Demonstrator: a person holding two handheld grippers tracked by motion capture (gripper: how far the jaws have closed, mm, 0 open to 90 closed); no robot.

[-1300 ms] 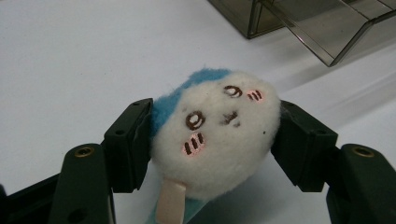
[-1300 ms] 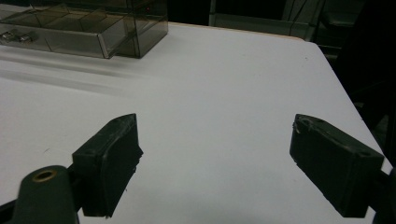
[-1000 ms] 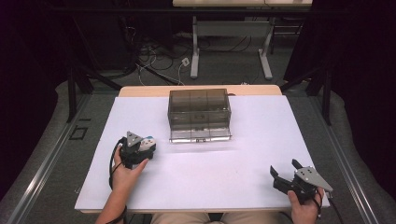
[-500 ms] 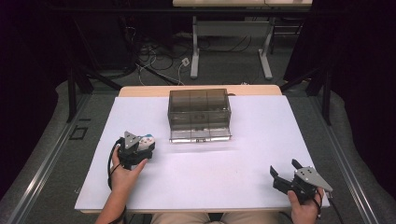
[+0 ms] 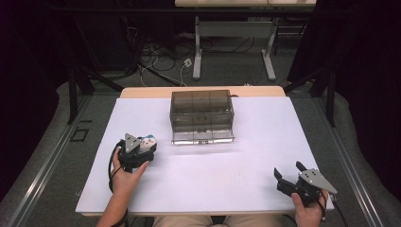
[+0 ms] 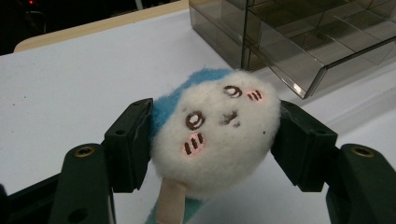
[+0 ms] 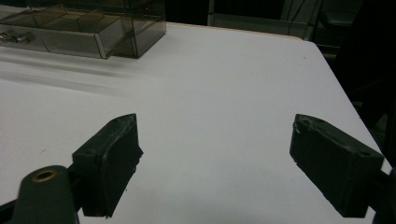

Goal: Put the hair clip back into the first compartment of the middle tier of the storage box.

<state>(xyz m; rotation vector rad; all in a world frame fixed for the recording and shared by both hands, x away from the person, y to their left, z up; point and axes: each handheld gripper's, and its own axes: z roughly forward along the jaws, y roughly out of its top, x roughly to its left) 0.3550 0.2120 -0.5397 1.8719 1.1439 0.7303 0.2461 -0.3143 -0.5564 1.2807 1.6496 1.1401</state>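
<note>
A small white and blue plush toy point(image 6: 215, 130) with an embroidered face sits squeezed between both jaws of my left gripper point(image 5: 144, 146), which is shut on it over the left part of the white table point(image 5: 227, 170). From above the plush toy point(image 5: 147, 141) peeks out at the gripper's tip. A smoky clear plastic drawer box point(image 5: 202, 116) stands at the table's middle back, its lowest drawer pulled out toward me. My right gripper point(image 5: 288, 175) rests at the front right corner, open, with bare table between its jaws point(image 7: 215, 163).
The drawer box point(image 6: 299, 42) lies just ahead and right of the left gripper, its open drawer point(image 7: 56, 35) divided into compartments. Desk legs and cables point(image 5: 161, 56) stand on the dark floor beyond the table's far edge.
The left gripper with the plush has shifted slightly toward the left and front. The right gripper has stayed in place.
</note>
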